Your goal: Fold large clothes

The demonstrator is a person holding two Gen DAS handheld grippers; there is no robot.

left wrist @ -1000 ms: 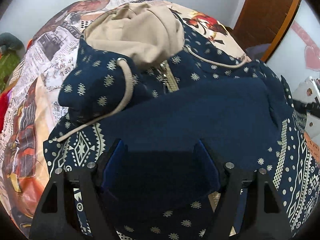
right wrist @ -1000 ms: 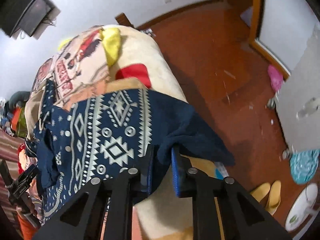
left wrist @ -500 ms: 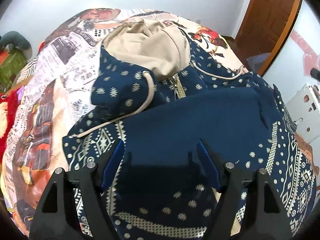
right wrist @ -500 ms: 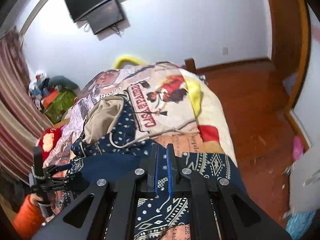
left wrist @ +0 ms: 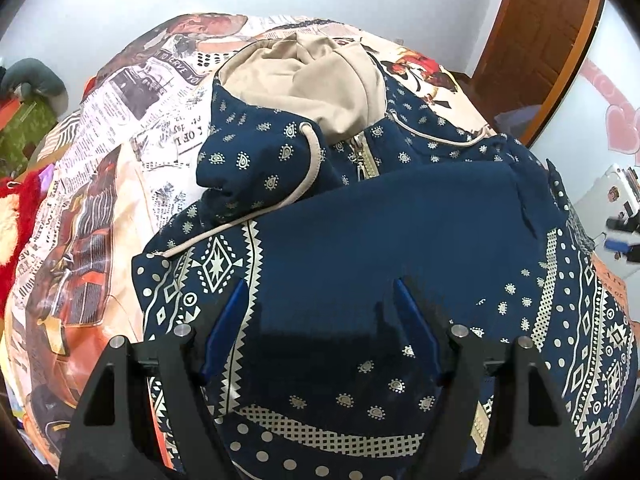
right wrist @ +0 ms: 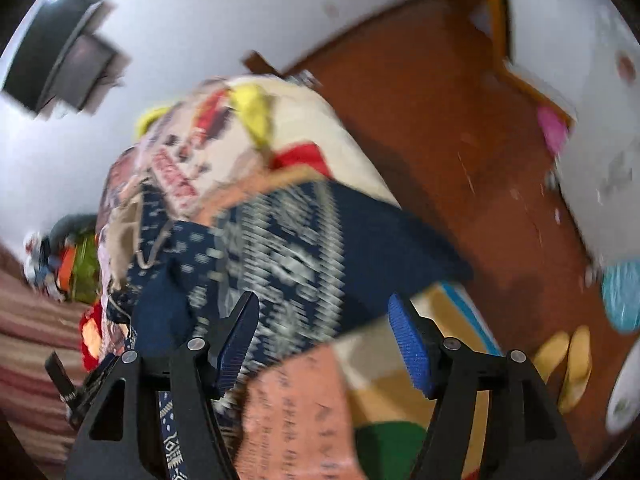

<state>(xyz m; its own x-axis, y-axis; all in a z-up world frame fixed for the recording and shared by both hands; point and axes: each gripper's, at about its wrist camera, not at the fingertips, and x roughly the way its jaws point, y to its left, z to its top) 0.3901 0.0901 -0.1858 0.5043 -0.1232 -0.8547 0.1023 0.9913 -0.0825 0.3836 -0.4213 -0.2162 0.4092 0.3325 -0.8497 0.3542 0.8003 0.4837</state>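
Left gripper [left wrist: 320, 312]: jaws spread wide, nothing between pads, hovering over near part of hoodie [left wrist: 400, 232]. Hoodie lies on printed bedspread [left wrist: 120, 140], plain navy panel folded across chest, beige hood [left wrist: 304, 80] far. Right gripper [right wrist: 322, 328]: jaws apart, empty, above hoodie's right edge near bed side; view blurred. Likely free to take next fold.

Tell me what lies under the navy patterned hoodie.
The hoodie lies on a bed covered by a newspaper-and-rooster print blanket, visible around its edges. The blanket directly beneath is covered, and so is anything else under the folded layers.
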